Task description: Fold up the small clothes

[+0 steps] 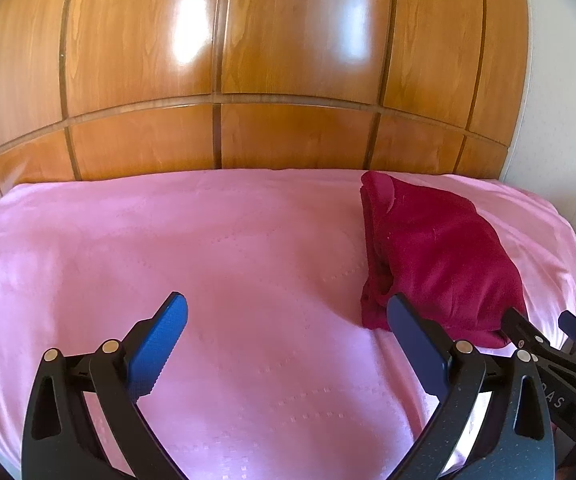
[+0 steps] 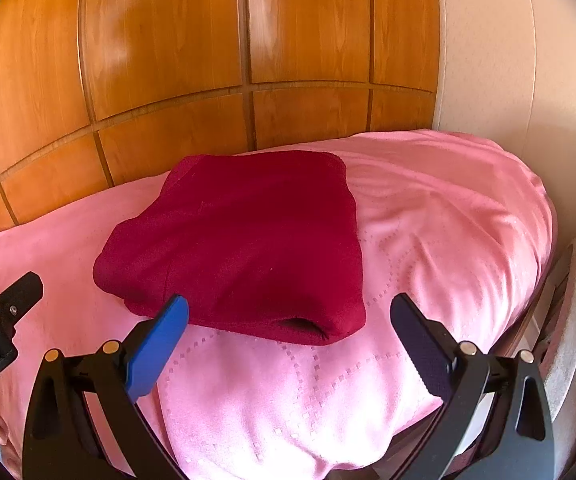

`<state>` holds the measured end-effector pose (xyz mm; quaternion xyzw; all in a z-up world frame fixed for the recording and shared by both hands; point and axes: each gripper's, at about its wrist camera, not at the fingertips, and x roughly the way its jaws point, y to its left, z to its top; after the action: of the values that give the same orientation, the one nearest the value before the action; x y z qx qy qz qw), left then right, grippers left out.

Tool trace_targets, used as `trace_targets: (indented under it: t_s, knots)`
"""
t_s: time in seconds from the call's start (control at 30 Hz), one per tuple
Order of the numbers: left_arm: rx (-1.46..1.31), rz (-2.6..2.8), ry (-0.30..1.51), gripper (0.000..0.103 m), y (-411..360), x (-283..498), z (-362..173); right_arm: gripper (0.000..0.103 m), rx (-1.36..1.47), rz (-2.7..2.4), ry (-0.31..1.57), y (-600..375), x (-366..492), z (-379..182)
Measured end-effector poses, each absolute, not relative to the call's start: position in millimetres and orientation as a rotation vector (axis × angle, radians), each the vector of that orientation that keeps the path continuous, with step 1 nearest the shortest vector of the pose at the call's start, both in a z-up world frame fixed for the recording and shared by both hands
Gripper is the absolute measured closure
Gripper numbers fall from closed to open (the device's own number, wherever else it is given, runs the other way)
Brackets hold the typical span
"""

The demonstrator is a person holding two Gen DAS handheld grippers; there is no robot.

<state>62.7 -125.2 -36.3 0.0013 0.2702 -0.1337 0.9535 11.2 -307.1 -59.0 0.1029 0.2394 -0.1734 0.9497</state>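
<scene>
The left gripper [image 1: 286, 320] sat low in its own view with its blue-padded fingers spread wide apart, holding nothing, over bare pink bedspread [image 1: 168, 248]. The right gripper [image 2: 288, 322] was likewise wide apart and empty, its left finger [image 2: 160, 352] overlapping the near edge of the dark red garment [image 2: 244, 240]; whether it touched the cloth I could not tell.

The garment lay folded into a compact, roughly square bundle with rounded corners, in the centre of the right view and at the right of the left view [image 1: 436, 256]. Its fabric looked soft and fleecy, matte, with stacked layers visible along its left edge in the left view and a small dark opening at its near right corner in the right view. Its slightly longer axis ran from the lower part of the frame up toward the wooden panels [image 2: 168, 60].

The bedspread was smooth, faintly shiny, with a woven pattern of dotted lines. The panels behind were glossy orange-brown wood split by dark grooves, and a pale wall [image 2: 488, 40] stood at the upper right
</scene>
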Motion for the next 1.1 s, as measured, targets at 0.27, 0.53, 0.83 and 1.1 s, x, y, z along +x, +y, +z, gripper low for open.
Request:
trace_targets:
  t_s: [0.27,0.53,0.83,1.1]
  knots:
    - [0.018,-0.265,0.540,0.004,-127.4,64.8,-35.1,0.002,0.214,-0.349,0.489,-309.5,11.2,-60.1]
    - [0.017,-0.255,0.546,0.004,-127.8,65.2,-35.5,0.002,0.216,-0.332,0.496,-310.1,14.6,-61.2]
    - [0.016,-0.252,0.543,0.004,-127.3,64.5,-35.7,0.002,0.214,-0.324,0.498,-308.7,16.0,-61.7]
    - [0.018,-0.249,0.546,0.004,-126.7,63.1,-36.5,0.002,0.213,-0.327,0.495,-306.4,14.4,-61.9]
